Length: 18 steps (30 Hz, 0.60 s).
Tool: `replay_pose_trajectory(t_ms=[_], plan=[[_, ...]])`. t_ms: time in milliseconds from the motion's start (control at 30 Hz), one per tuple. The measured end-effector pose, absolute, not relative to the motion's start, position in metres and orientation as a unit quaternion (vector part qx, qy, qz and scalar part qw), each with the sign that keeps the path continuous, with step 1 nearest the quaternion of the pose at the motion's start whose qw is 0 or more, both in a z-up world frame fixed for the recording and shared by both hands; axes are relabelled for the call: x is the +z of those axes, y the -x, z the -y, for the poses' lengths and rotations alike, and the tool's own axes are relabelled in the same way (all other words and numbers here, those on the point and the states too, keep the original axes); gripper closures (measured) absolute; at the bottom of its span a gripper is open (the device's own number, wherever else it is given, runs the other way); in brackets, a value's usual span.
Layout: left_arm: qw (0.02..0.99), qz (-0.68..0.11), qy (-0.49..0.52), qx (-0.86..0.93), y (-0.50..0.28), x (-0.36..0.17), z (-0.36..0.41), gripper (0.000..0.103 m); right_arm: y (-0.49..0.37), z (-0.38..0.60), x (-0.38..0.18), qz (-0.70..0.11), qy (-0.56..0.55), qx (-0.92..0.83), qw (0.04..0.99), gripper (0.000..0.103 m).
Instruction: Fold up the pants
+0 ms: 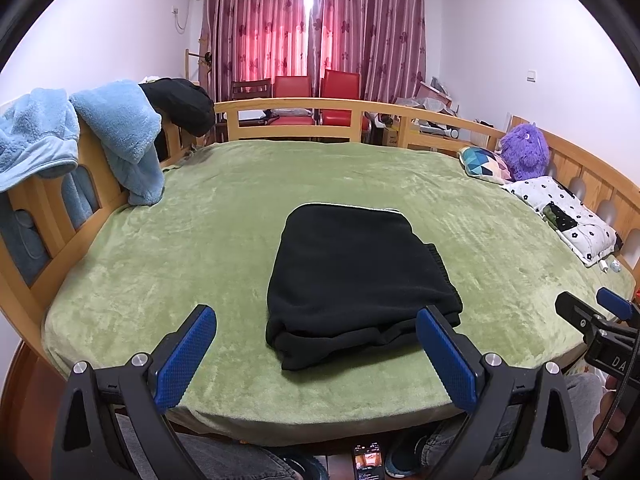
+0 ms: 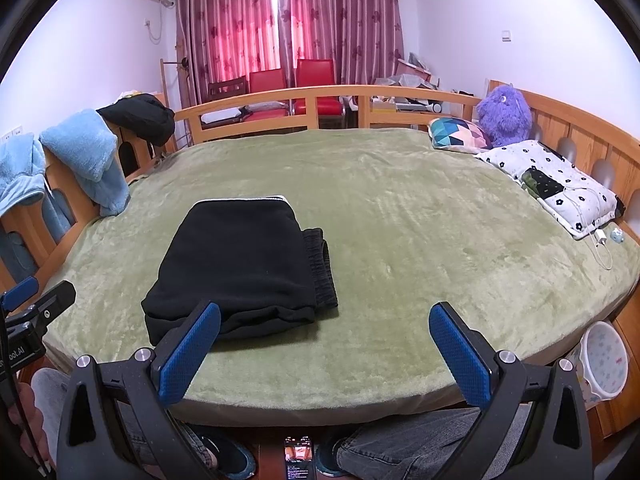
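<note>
A wide bed under a green plush cover fills both views, framed by a wooden rail, and near its front edge lies the one pair of black pants, already stacked into a compact rectangle several layers deep, with the gathered waistband peeking out along its right side and a thin white edge showing at the far end. Judging by that tidy bundle, the folding looks finished or very nearly so; what remains is at most a smoothing press on the top layer or a tuck of the protruding waistband, which would call for a light, flat touch and not a pinch, so the layers do not slide apart. Two grippers are in play, both hanging just off the near edge of the bed and touching nothing: the left gripper has its jaws spread wide with the near end of the pants seen between them, and the right gripper is equally wide, the bundle lying beyond its left finger. By count: two light blue fleece garments and one black garment draped over the left rail, two red chairs beyond the rail, two pillows at the right, one purple plush toy, and one phone on the floor between the person's shoes.
</note>
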<state>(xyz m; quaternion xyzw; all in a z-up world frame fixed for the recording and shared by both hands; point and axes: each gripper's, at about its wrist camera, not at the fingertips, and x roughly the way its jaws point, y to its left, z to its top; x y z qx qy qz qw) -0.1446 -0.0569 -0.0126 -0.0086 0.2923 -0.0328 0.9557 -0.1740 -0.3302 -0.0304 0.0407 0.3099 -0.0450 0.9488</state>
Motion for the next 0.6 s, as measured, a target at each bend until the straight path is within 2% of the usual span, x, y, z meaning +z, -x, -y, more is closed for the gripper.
replay_pose_trajectory(t_ms=[600], plan=[[0.955, -0.295, 0.009, -0.042, 0.1438, -0.0146, 0.0489, 0.002, 0.1778, 0.3247, -0.0331, -0.311, -0.039, -0.043, 0.949, 0.001]])
